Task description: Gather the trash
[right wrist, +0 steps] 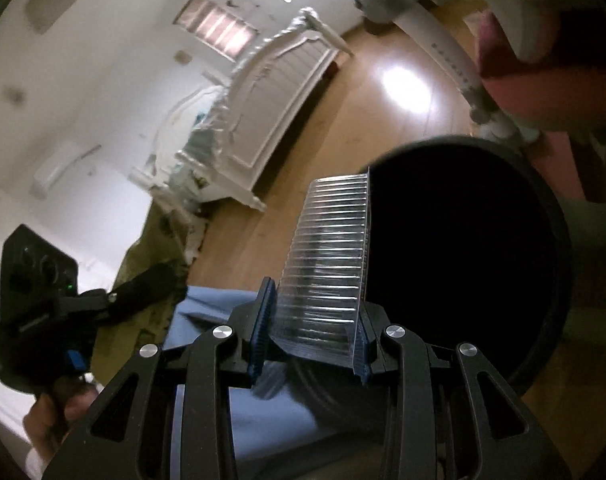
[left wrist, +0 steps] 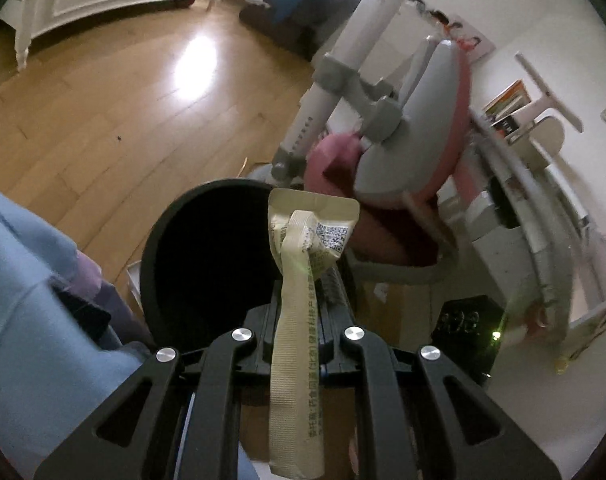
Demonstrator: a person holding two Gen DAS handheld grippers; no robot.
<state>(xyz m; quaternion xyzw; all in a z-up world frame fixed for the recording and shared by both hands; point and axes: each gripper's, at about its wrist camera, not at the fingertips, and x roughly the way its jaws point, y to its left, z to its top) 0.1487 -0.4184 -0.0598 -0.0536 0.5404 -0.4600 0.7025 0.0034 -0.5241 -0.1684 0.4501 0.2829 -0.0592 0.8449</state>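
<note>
**Two grippers carry trash over a black bin**

The left gripper [left wrist: 299, 304] is clenched on a cream sachet [left wrist: 303, 264], a flat printed foil packet with a code square near its far end; the sachet runs lengthwise between the fingers, its far end poking out past the fingertips and its near end trailing back toward the camera; it looks very light, soft and creased, likely to flop or slide, so a pinch across its middle seems the surest hold. Just beyond it, slightly left, gapes the dark round mouth of a black trash bin [left wrist: 159, 240] standing on the wooden floor [left wrist: 103, 120]; a pink and grey chair [left wrist: 415, 140] stands to the right.

The right gripper [right wrist: 315, 332] is clamped on a clear ribbed plastic tray [right wrist: 327, 248], held by its near edge so that it stands up between the fingers; it appears light and thin yet springy, slippery and apt to crackle or buckle under squeeze, so gripping the rim is sensible. The bin's rim [right wrist: 555, 216] lies just right of the tray; a white bed [right wrist: 271, 120] stands far across the floor.
</note>
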